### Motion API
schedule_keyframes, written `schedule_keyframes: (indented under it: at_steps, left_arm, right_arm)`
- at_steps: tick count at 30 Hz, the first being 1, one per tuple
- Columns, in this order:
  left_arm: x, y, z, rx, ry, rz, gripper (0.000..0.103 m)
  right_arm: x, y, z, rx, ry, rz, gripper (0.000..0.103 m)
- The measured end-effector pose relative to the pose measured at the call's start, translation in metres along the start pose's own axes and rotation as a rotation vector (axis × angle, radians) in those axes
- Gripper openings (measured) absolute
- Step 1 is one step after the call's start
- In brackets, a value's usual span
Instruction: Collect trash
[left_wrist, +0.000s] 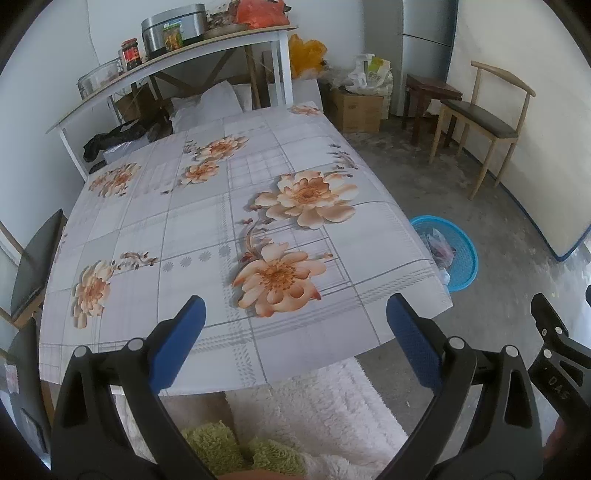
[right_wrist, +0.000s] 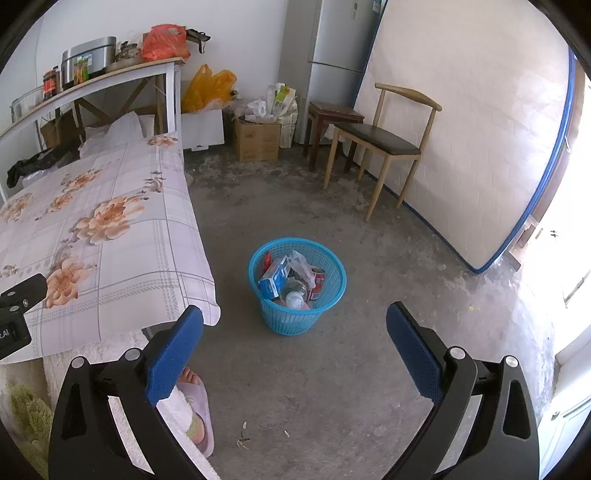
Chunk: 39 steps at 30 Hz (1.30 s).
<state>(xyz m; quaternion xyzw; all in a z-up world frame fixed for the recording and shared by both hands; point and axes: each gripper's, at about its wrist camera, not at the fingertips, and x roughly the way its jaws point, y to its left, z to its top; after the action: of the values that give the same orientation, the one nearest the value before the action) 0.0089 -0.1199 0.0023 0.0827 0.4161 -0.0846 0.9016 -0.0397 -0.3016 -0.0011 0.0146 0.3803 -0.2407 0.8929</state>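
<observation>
A blue mesh trash basket (right_wrist: 334, 291) stands on the concrete floor beside the table, holding a blue carton (right_wrist: 275, 277), a red can (right_wrist: 317, 280), a clear bottle (right_wrist: 293, 295) and a plastic wrapper. The left wrist view shows the basket (left_wrist: 463, 258) partly hidden behind the table's right corner. My left gripper (left_wrist: 295, 314) hangs open over the near edge of the floral tablecloth (left_wrist: 207, 221), nothing between its blue pads. My right gripper (right_wrist: 295, 325) is open above the floor, short of the basket, and empty. The tablecloth carries no loose items.
A wooden chair (right_wrist: 384, 144), a dark stool (right_wrist: 332, 114), cardboard boxes (right_wrist: 256, 140) and bags line the far wall by a fridge (right_wrist: 328, 48). A mattress (right_wrist: 461, 129) leans at right. A shelf with jars and a pot (left_wrist: 173, 29) stands behind the table. A slippered foot (right_wrist: 199, 410) rests near my right gripper.
</observation>
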Motion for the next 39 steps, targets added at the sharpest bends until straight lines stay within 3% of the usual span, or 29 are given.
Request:
schedule_keyframes:
  at_steps: [39]
  left_arm:
    - [0.0066, 0.0044, -0.0038, -0.011, 0.021, -0.002, 0.094]
  right_arm:
    - [0.0, 0.0008, 0.0026, -0.006, -0.001, -0.002, 0.096]
